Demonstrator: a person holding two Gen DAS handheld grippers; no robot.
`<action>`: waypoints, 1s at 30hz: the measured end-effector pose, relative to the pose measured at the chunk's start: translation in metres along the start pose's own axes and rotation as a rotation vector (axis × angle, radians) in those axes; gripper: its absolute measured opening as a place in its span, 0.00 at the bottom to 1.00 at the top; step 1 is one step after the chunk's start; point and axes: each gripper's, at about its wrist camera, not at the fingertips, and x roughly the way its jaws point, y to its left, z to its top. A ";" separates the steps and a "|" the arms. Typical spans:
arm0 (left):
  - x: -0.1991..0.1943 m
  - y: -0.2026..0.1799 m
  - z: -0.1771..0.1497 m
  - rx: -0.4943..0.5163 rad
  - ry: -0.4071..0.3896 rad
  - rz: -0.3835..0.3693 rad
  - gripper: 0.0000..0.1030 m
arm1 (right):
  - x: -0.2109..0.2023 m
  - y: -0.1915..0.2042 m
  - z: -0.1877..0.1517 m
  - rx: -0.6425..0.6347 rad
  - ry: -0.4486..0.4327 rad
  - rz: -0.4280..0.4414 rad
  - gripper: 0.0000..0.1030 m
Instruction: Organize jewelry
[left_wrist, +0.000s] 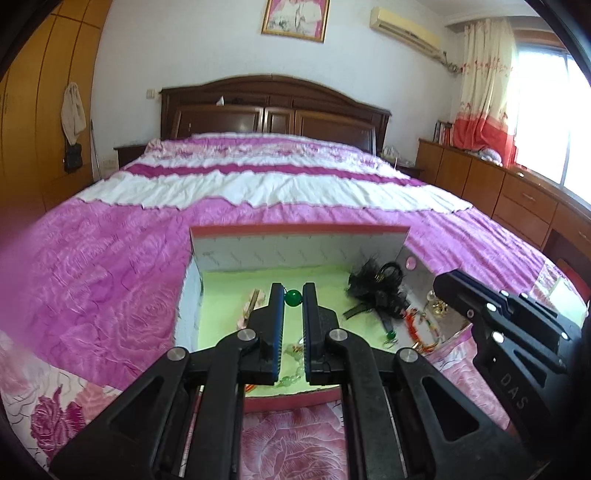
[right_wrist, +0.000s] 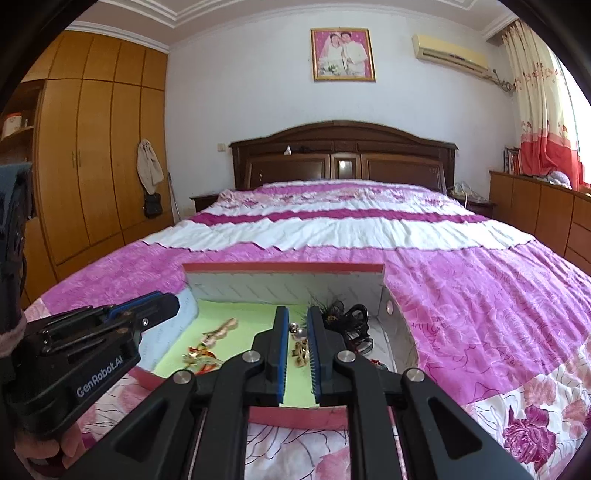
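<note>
Jaws nearly closed – left gripper (left_wrist: 293, 295), right gripper (right_wrist: 297, 317), over jewelry box (left_wrist: 299, 232).

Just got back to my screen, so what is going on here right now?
A person holds a hand-held gripper in each hand over an open pink-rimmed box with a green lining on the pink floral bedspread. The left hand-held gripper and right hand-held gripper are both nearly closed and empty. A green round bead and black feathery hair ornament lie loose inside the box.
</note>
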 end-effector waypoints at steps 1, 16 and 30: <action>0.005 0.001 -0.002 -0.003 0.017 -0.001 0.01 | 0.005 -0.002 -0.001 0.003 0.016 -0.002 0.11; 0.045 0.011 -0.020 -0.040 0.222 -0.006 0.03 | 0.054 -0.018 -0.025 0.087 0.246 0.015 0.12; 0.019 0.011 -0.015 -0.049 0.204 0.002 0.33 | 0.034 -0.025 -0.018 0.163 0.238 0.047 0.38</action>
